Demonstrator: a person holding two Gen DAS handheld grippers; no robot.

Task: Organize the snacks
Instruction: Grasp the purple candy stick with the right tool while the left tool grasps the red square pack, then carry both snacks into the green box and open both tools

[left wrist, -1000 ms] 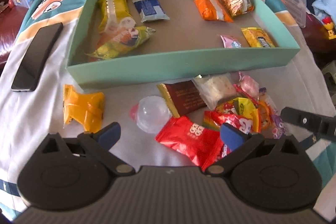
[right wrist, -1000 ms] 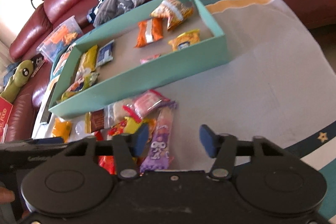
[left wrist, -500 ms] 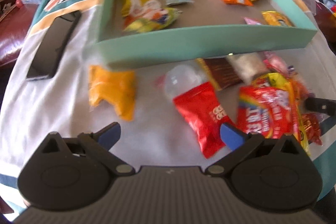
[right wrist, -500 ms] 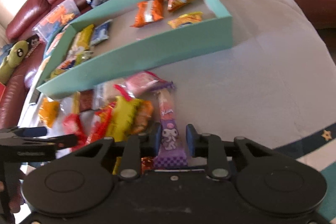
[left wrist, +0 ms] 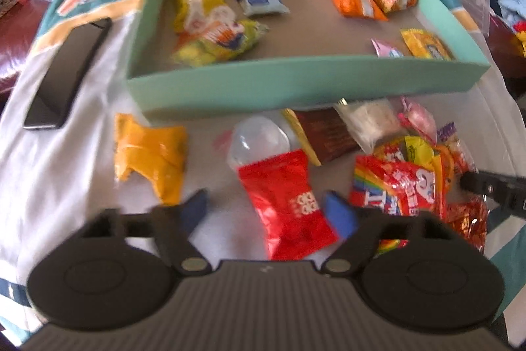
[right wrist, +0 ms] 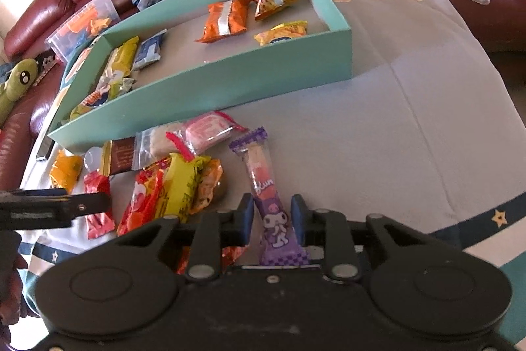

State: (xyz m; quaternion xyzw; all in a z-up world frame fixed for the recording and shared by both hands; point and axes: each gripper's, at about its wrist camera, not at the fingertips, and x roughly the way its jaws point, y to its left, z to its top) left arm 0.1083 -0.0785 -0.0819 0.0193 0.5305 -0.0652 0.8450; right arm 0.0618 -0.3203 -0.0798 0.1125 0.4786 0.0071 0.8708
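Purple snack stick [right wrist: 274, 213], loose a second ago, is now pinched by right tongs [right wrist: 272, 214] on the table; left tongs [left wrist: 268, 211] are closing around red packet [left wrist: 289, 203]. Box [left wrist: 296, 84] drop comes next.

The right hand-held gripper [right wrist: 272, 213] pinches a purple snack stick [right wrist: 269, 196] lying on the cloth-covered desk [right wrist: 378, 134]; a heap of snack packets [right wrist: 171, 183] sits left of it; behind stands a green box [right wrist: 230, 81] holding more packets.
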